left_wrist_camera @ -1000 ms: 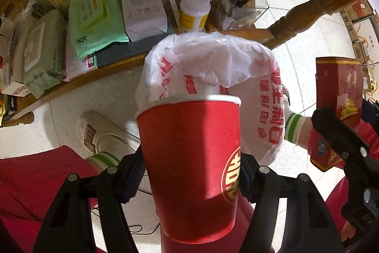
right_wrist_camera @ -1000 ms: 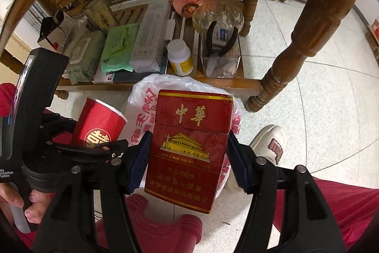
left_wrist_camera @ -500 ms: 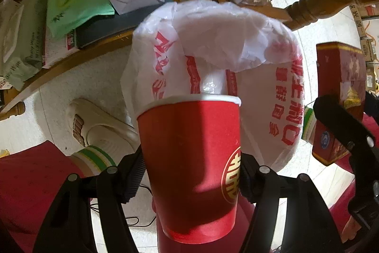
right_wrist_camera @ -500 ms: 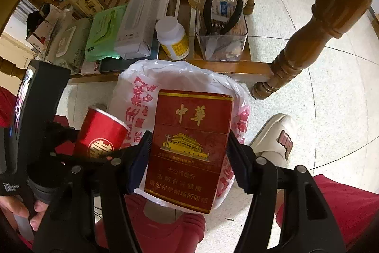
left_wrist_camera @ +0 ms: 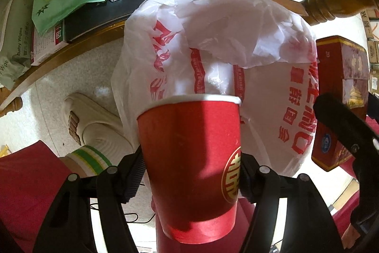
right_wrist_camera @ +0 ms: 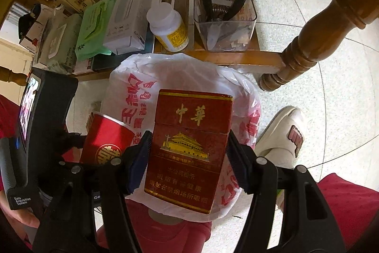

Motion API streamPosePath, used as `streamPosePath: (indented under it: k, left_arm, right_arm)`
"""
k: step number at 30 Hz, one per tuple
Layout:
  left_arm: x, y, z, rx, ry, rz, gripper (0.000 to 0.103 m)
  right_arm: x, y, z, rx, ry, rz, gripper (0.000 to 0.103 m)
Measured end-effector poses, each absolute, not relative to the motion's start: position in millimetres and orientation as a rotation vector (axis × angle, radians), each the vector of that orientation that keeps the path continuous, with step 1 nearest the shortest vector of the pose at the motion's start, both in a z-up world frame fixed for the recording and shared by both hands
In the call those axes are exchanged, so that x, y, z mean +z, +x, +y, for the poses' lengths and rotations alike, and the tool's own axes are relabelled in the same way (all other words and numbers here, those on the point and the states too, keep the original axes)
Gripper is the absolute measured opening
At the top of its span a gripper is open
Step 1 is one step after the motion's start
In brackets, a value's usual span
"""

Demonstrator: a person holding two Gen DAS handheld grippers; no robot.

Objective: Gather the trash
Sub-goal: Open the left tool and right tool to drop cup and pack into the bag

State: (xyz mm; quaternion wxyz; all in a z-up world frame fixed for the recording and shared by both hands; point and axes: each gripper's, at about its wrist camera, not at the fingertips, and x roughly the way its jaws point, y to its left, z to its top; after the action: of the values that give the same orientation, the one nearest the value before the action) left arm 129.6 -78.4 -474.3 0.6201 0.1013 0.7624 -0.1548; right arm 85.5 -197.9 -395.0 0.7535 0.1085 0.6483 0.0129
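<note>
My left gripper [left_wrist_camera: 190, 172] is shut on a red paper cup [left_wrist_camera: 189, 158] with a gold emblem, held upright just above the near rim of a bin lined with a white plastic bag [left_wrist_camera: 213, 34] printed in red. My right gripper [right_wrist_camera: 188, 158] is shut on a red cigarette pack [right_wrist_camera: 189, 148] with gold characters, held over the same white bag [right_wrist_camera: 132, 91]. The cup [right_wrist_camera: 106, 139] appears at the left in the right wrist view. At the right edge of the left wrist view I see the pack [left_wrist_camera: 341, 77]. Both grippers point steeply down.
A low wooden shelf [right_wrist_camera: 236, 56] behind the bin holds a white pill bottle [right_wrist_camera: 168, 27], a clear box with pliers [right_wrist_camera: 225, 16], a white carton [right_wrist_camera: 130, 11] and wipes packs [right_wrist_camera: 94, 30]. A turned table leg [right_wrist_camera: 315, 39] stands right. A person's slippered feet [right_wrist_camera: 281, 134] and red trousers flank the bin.
Both grippers have sunk toward the bag-lined bin, which now fills more of each view. The cup and the pack stay clamped as before.
</note>
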Motion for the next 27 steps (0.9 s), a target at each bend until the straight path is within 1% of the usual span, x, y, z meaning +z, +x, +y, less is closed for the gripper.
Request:
streamPosePath:
  k: [16,17,19,20,24,27]
  left_arm:
    - [-477.2,135.5,-75.1,-0.341,0.207,1.773,0.067]
    - [-477.1,135.7,-75.3,-0.343,0.206,1.774,0.069]
    - [-477.2,136.2,-76.2,-0.354,0.2,1.782,0.073]
    - [-477.2,136.2,-76.5,-0.355,0.199,1.783,0.076]
    - [-475.0,135.7,-78.5,-0.349,0.22,1.773,0.08]
    - [-472.3,136.4,-80.5,-0.342,0.23,1.767,0.08]
  right_arm:
    - [-407.7,89.4,-198.5,0.023,0.257,1.453,0.062]
    - [-407.9,89.6,-199.1,0.019,0.258,1.452,0.063]
    - [-407.5,90.1,-201.0,0.01,0.267,1.449,0.071]
    - [-407.2,90.0,-201.6,0.007,0.271,1.446,0.072]
    - [-406.5,89.5,-202.0,0.005,0.264,1.445,0.073]
    - [-405.9,88.7,-202.2,0.004,0.266,1.443,0.073]
